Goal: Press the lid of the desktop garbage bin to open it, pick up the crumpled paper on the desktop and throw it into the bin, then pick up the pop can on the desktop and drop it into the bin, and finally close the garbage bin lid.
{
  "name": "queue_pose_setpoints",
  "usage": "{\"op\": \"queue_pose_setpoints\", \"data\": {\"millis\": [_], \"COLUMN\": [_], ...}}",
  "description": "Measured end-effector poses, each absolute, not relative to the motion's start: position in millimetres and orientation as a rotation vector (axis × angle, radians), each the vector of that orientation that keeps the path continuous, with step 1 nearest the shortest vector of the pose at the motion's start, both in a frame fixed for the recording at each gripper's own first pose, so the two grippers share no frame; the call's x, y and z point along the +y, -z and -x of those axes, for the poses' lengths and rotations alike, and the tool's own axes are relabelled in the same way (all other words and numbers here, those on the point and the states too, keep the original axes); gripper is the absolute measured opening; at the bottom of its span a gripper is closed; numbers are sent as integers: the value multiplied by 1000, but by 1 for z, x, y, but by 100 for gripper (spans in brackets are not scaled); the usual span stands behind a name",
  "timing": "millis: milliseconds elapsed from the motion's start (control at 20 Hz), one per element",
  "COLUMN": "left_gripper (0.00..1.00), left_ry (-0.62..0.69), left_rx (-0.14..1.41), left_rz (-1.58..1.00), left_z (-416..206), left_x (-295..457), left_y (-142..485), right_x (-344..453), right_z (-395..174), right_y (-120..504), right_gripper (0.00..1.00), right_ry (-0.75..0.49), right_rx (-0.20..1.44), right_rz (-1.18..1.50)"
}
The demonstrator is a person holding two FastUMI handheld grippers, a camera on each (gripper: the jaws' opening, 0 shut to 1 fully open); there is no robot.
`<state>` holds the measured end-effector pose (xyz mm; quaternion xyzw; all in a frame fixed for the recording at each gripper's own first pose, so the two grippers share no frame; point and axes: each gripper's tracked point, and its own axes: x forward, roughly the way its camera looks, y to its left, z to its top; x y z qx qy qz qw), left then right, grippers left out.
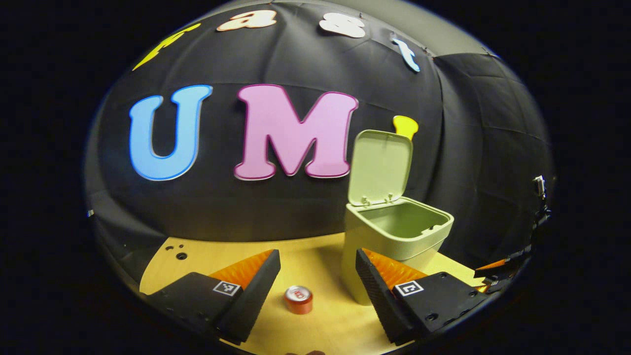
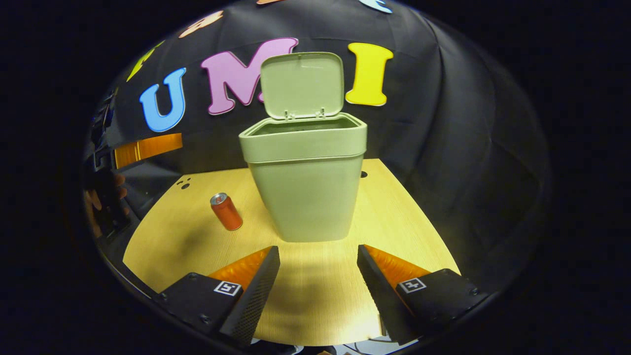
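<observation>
On the desk — bin (image 2: 308, 197) lid (image 2: 301, 85) up | can (image 2: 227, 212) upright beside | both grippers (image 1: 318, 276) (image 2: 318, 273) spread, empty

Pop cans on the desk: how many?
1. The pop can stands upright on the desk, left of the open bin in the right gripper view. More could be hidden behind or inside the bin.
</observation>
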<state>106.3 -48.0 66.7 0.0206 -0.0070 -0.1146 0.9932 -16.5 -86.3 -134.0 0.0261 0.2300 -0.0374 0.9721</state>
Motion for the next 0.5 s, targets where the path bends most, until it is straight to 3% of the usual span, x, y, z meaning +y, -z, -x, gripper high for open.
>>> {"op": "queue_pose_setpoints", "data": {"millis": [500], "left_gripper": [96], "left_ry": [35], "left_rx": [74], "left_rz": [48], "left_z": [-71], "left_x": [48], "left_y": [-14], "right_x": [-8], "right_z": [-13], "right_y": [150], "right_gripper": [99], "right_ry": [-92], "right_rx": [479], "right_rz": [-6]}}
